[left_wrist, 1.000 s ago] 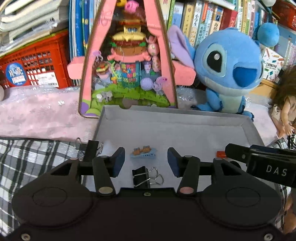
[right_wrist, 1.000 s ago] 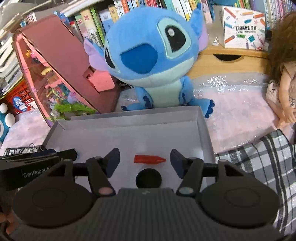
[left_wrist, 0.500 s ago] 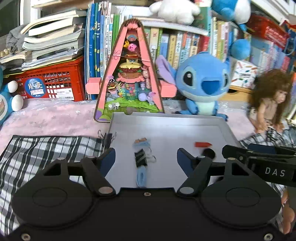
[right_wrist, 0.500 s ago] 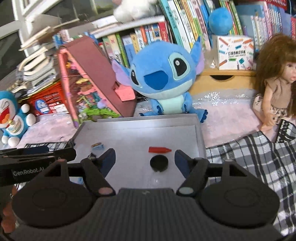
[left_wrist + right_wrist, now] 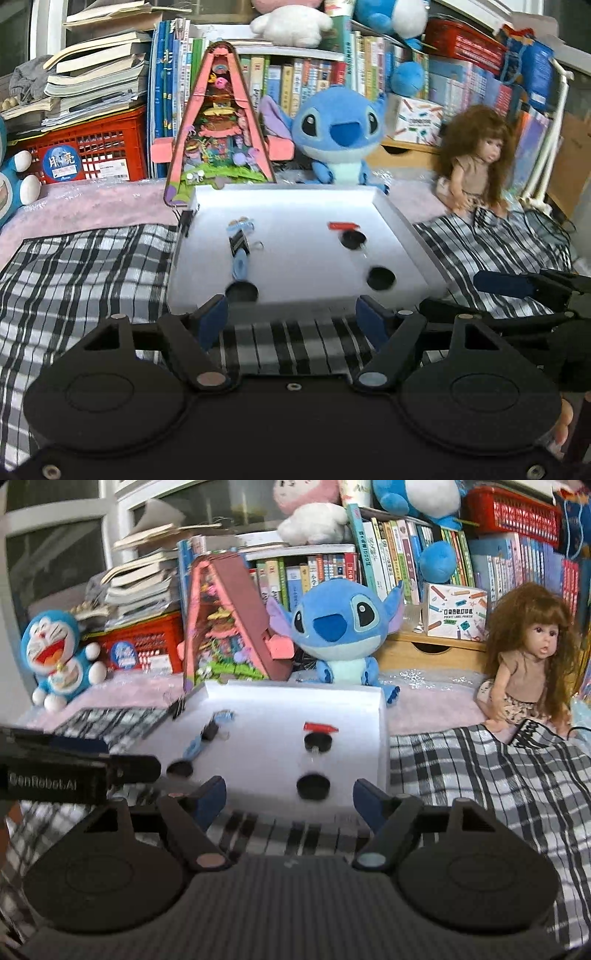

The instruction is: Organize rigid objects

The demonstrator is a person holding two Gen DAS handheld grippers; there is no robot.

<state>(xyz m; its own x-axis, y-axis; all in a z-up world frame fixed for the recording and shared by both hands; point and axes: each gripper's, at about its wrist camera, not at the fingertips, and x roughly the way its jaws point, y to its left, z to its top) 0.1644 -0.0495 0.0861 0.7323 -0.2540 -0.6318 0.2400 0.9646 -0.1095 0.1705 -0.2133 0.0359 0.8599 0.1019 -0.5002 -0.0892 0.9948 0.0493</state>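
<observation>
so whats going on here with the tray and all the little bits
A person holds two grippers over a plaid cloth, sorting small items into a white tray. The left gripper is open and the right gripper is opening; both are empty. In the tray lie black round caps, a red piece, a black binder clip and blue clips.

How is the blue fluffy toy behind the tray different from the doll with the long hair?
The blue plush is blue with big ears and no hair; the doll has long brown hair and wears a tan top. The blue plush sits right behind the white tray; the doll sits off to the right, at the edge of the checked cloth. Both sit upright in front of the bookshelf.
</observation>
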